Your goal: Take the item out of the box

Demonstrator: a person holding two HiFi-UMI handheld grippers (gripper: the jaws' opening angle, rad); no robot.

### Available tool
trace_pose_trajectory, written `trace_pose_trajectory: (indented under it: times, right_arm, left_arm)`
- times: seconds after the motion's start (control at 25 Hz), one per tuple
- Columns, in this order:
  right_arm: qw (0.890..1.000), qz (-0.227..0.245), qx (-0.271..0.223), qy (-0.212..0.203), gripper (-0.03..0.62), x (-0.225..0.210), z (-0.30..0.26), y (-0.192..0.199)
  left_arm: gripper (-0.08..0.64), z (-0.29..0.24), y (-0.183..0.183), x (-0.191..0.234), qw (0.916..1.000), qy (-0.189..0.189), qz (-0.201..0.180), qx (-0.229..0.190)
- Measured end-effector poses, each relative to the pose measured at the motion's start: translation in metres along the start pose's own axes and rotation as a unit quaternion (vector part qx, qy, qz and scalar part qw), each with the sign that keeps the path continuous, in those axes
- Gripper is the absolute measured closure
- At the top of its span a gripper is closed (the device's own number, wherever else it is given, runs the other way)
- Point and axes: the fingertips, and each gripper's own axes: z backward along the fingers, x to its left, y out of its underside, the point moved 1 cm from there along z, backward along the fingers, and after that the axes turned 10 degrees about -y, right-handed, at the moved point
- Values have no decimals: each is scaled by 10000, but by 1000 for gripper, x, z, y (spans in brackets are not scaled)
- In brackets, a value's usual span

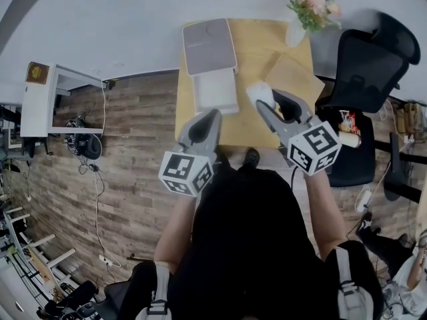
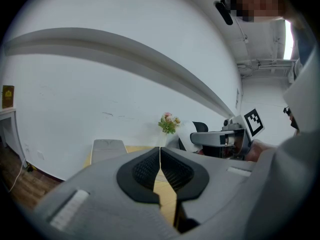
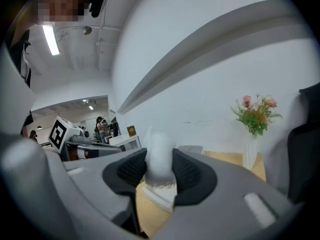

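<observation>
The open box lies on the wooden table: a white base with its grey lid folded back behind it. My right gripper is shut on a white, soft-looking item, held above the table just right of the box. In the right gripper view the item fills the gap between the pads, over the box's white edge. My left gripper hovers over the box's near end, shut and holding nothing; its pads meet.
A white vase of pink flowers stands at the table's far right corner. A black office chair is beside the table's right side. A white shelf unit is on the floor to the left.
</observation>
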Motion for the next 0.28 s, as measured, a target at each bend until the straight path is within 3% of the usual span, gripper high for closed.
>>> trace_pose_trajectory:
  times: [0.28]
  right_arm:
    - [10000,14,-28,-24,431,4,-1,-2]
  left_arm:
    - [548,4,-2,2,10000,-3,-17,-24]
